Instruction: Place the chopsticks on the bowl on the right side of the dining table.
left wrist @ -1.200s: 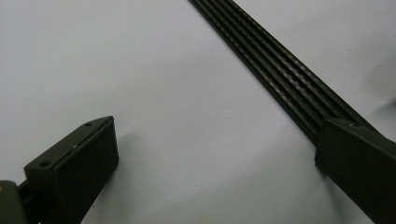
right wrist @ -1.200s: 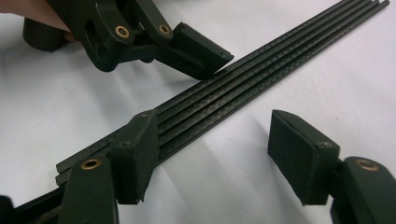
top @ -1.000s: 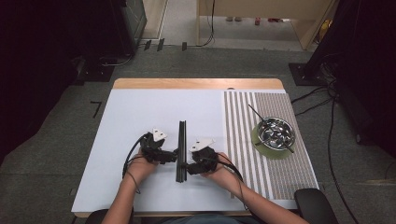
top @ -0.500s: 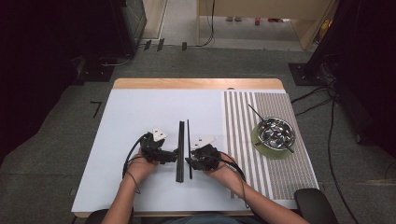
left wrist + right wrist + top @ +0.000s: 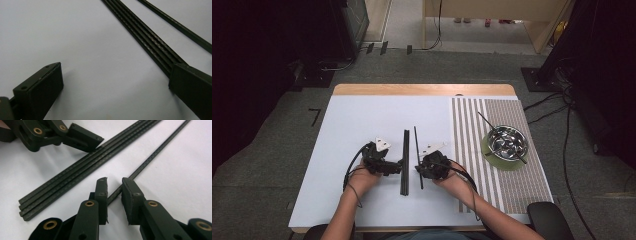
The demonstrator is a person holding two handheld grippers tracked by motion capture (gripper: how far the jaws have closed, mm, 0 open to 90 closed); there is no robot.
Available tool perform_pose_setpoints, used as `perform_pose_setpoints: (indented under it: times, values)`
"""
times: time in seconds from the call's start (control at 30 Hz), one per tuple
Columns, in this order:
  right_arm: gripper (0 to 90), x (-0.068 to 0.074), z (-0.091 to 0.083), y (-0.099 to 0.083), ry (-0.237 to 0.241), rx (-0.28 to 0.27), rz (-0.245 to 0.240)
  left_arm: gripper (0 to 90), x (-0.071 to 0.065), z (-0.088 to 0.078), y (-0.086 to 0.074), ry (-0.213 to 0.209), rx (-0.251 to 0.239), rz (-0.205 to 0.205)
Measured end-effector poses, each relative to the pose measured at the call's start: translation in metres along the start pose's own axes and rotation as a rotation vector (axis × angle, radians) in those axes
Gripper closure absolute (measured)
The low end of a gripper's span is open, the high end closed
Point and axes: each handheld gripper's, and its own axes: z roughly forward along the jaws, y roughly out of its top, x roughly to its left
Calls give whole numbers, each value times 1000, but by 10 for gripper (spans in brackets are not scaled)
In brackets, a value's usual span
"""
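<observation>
A round metal bowl (image 5: 508, 140) sits on a green plate (image 5: 490, 152), well to the right of the right-hand fingers, on a striped mat (image 5: 472, 130) (two thin rods rest across the bowl). Dark cables (image 5: 557, 102) trail over grey floor (image 5: 272, 150) beyond.

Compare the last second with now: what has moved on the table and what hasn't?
One thin black strip has been drawn sideways out of the bundle of strips, toward the bowl's side, and now lies apart from it. The right gripper has just been closing its jaws around that strip; a small gap remains. The left gripper stays open, one jaw on the bundle. The bowl has not moved.
</observation>
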Motion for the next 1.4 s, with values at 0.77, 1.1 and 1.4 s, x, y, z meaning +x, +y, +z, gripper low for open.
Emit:
perform_pose_setpoints:
  times: [0.77,1.1,1.4]
  values:
    - [800,-20,-8,-2,-21,30,57,0,0,0,0,0,0,0]
    - [840,-35,-14,-2,-48,25,80,0,0,0,0,0,0,0]
    - [841,-42,-15,-3,-63,24,83,0,0,0,0,0,-1,-2]
